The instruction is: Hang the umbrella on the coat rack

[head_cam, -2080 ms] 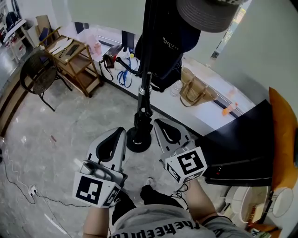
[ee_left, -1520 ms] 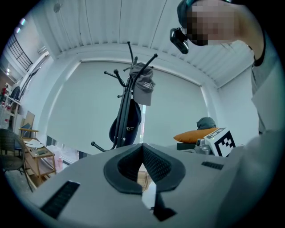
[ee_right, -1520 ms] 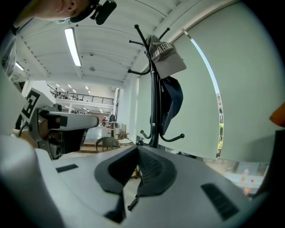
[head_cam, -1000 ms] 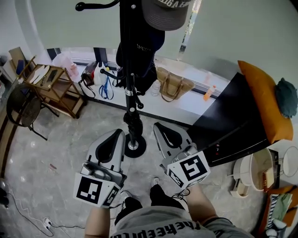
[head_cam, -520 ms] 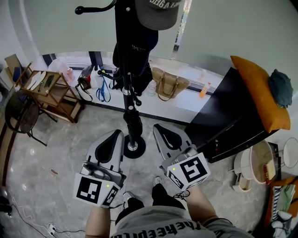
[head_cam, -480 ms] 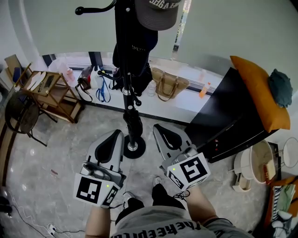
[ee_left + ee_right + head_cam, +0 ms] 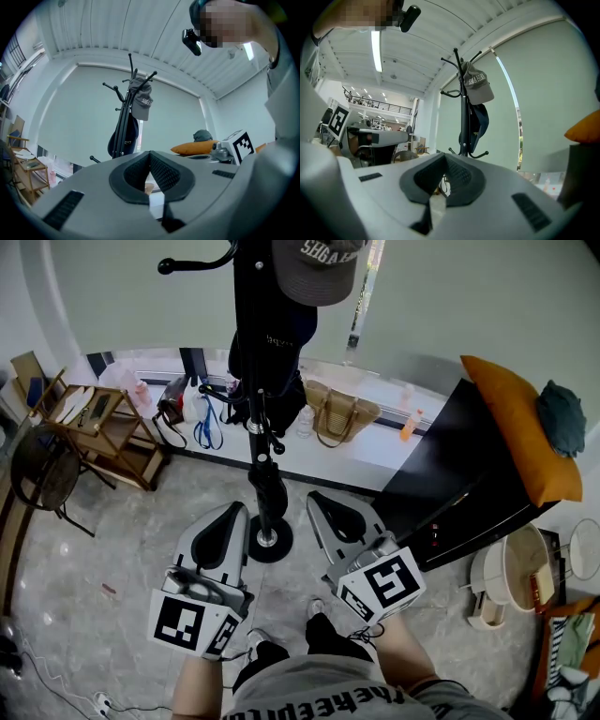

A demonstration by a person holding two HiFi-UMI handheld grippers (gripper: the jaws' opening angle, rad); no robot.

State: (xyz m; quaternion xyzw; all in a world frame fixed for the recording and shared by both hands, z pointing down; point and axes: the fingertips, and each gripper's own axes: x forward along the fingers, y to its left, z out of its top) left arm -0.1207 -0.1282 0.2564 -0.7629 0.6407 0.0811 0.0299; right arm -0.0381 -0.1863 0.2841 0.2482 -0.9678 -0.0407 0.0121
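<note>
The black coat rack (image 7: 249, 352) stands straight ahead on its round base (image 7: 270, 542). A grey cap (image 7: 314, 268) sits on its top and a dark bag (image 7: 281, 343) hangs below. A black folded umbrella (image 7: 267, 488) hangs low along the pole. My left gripper (image 7: 230, 507) and right gripper (image 7: 323, 498) are held side by side, short of the base, one on each side of the pole. Both are shut with nothing between the pads. The rack (image 7: 125, 126) and cap (image 7: 141, 101) show beyond the left gripper (image 7: 150, 154), and the rack (image 7: 463, 122) beyond the right gripper (image 7: 444, 157).
A wooden shelf cart (image 7: 103, 427) and a black chair (image 7: 42, 465) stand at the left. A woven bag (image 7: 339, 413) and small items sit on the white ledge behind the rack. A black cabinet (image 7: 459, 484) with an orange cushion (image 7: 511, 427) is at the right.
The head view has tilted up, so more of the rack's top and the cap shows. Both grippers stay shut and in nearly the same place.
</note>
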